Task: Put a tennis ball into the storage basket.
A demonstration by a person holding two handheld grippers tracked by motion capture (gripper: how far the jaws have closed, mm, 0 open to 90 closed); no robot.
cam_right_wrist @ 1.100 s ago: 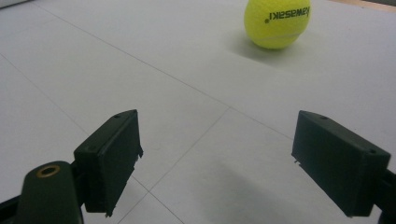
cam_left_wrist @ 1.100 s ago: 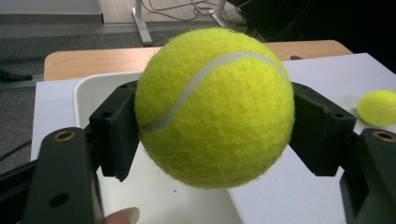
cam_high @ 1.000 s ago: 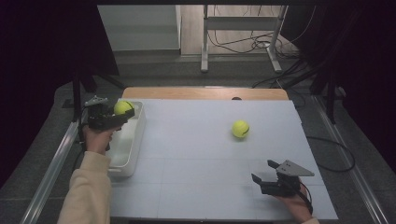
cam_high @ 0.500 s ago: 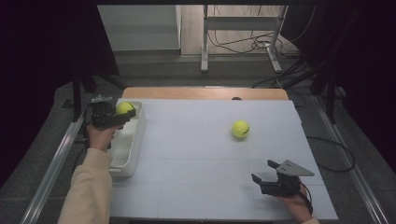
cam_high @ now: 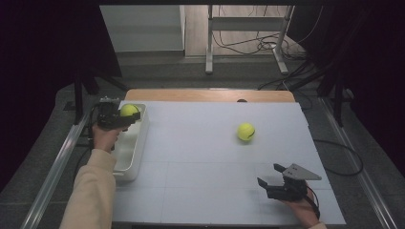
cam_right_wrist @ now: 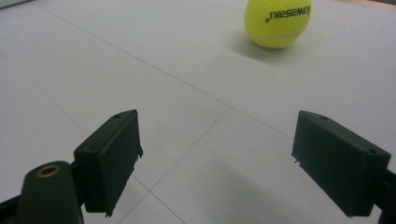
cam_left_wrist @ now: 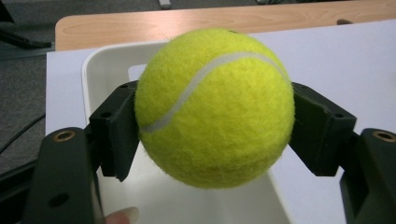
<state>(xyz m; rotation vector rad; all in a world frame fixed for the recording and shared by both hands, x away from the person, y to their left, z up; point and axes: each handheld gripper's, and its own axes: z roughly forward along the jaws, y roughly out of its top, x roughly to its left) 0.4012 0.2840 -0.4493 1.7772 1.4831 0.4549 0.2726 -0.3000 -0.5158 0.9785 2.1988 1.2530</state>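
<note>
Gripping a yellow tennis ball (cam_left_wrist: 215, 107), the left gripper (cam_high: 125, 117) hangs over the far end of a white bin (cam_high: 133, 157) at the left edge of the bench (cam_high: 200, 191). Its jaws pinch the ball from both sides, at its widest part, which keeps a round, fuzzy thing from slipping out. In the left gripper view the ball sits above the bin's open inside, so it seems held there to be dropped in. A fingertip shows at the bottom of that view.

A second ball (cam_high: 246, 131) lies alone on the white bench top, right of the middle and well apart from the bin. The right gripper (cam_high: 273, 178) rests low at the near right corner, jaws spread wide and holding nothing. The right gripper view looks across the bare surface toward that ball (cam_right_wrist: 277, 22), as if waiting its turn to fetch it.

Compared with a second ago, the left hand and its ball have moved slightly and a little lower over the bin. The right gripper and the loose ball lie just as they did.
</note>
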